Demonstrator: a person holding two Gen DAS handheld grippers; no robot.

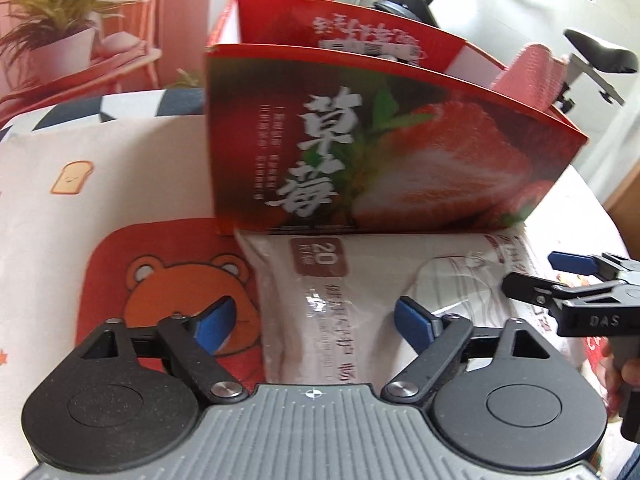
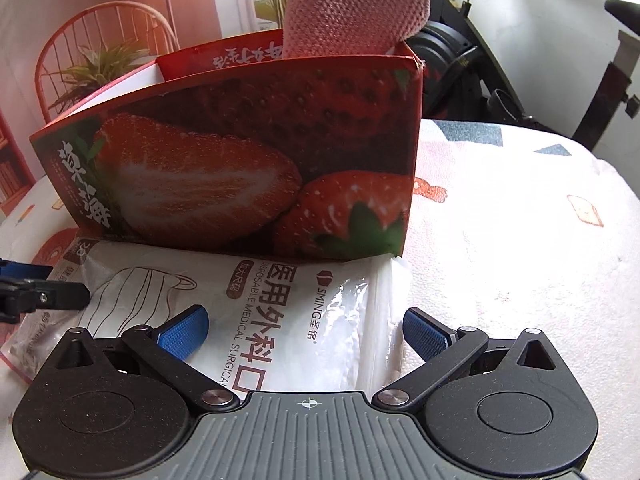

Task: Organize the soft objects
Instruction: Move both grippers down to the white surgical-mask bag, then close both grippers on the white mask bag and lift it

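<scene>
— So, how far along is the tidying looking?

— Partway, I'd judge. A pink knitted cloth (image 2: 356, 12) is already sticking up out of the far corner of the strawberry box (image 2: 256, 160), so one soft thing seems put away. The pack of surgical masks (image 2: 280, 320) is lying flat on the patterned cloth (image 2: 520, 240) of the counter, outside the box and touching the foot of its front wall.

— And the tools?

— Both are hanging over that pack, angled down at it. The left tool (image 1: 316, 320) is standing wide, its blue pads either side of the pack's left end and not pressing on anything. The right tool (image 2: 306, 332) is wide too, straddling the pack's right end, nothing gripped.

— So the grab is not yet made?

— Right — neither is pinching the plastic. What is left, as I read it, is closing on both ends, lifting the pack over the wall and dropping it in beside the cloth. Whether more soft things are waiting, I cannot tell.
</scene>
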